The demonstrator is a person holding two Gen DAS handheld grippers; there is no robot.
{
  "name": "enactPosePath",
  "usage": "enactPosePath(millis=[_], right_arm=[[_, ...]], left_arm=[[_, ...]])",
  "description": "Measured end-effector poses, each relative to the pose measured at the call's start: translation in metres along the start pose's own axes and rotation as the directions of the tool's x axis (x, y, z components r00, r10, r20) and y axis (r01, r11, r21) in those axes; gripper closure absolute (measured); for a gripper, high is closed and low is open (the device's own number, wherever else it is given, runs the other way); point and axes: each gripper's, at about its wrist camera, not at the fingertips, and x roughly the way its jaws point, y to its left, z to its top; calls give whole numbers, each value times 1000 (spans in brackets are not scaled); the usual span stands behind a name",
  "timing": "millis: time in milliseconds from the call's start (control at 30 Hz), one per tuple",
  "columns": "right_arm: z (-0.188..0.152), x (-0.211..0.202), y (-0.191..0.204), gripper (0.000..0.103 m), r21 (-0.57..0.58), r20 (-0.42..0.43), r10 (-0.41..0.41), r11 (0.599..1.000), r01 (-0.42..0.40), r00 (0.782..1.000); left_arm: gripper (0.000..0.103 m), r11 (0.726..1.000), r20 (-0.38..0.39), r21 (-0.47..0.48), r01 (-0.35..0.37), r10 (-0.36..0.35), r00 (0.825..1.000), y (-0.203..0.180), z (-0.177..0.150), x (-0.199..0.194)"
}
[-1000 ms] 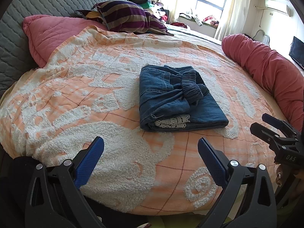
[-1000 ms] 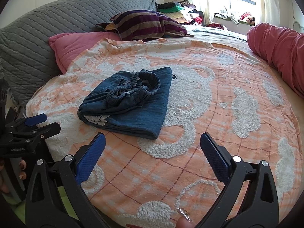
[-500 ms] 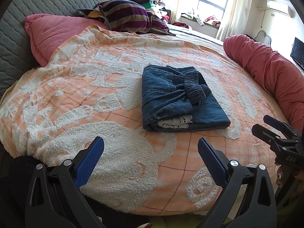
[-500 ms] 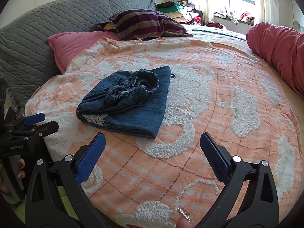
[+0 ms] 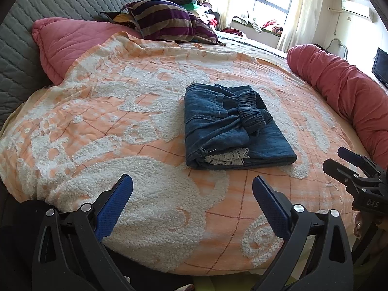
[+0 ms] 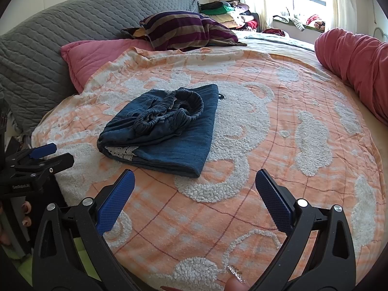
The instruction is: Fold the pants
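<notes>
Blue denim pants (image 5: 232, 126) lie folded into a compact rectangle on the orange and white bedspread (image 5: 121, 121), elastic waistband on top and white lace trim showing at the near edge. They also show in the right wrist view (image 6: 165, 126). My left gripper (image 5: 192, 184) is open and empty, held back from the pants near the bed's front edge. My right gripper (image 6: 195, 179) is open and empty, also short of the pants. Each gripper shows at the side of the other's view: the right one (image 5: 351, 167), the left one (image 6: 38, 157).
A pink pillow (image 5: 70, 43) and a striped cushion (image 5: 167, 21) lie at the head, against a grey quilted headboard (image 5: 48, 12). A long red bolster (image 5: 344, 82) runs along the right side. Piled clothes (image 6: 225, 12) sit by the window.
Both grippers have shifted slightly; the pants sit a little further right in the left wrist view. The pants themselves have not moved. Both grippers stay open.
</notes>
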Motion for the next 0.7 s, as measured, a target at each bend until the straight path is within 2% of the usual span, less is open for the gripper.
enactPosePath(millis=[400, 500, 633, 700], right_arm=[[1, 3, -6, 9, 18, -2, -22, 1000, 22, 1000], [1, 5, -8, 9, 22, -8, -28, 999, 28, 1000], [1, 8, -11, 9, 29, -14, -36, 999, 36, 999], [2, 10, -14, 9, 33, -14, -42, 999, 42, 999]], left_arm=[[4, 1000, -24, 4, -18, 18, 1000, -2, 0, 7], [4, 999, -29, 1, -45, 45, 999, -1, 1, 9], [4, 998, -22, -28, -49, 48, 999, 7, 5, 8], [4, 996, -5, -52, -73, 73, 997, 15, 8, 7]])
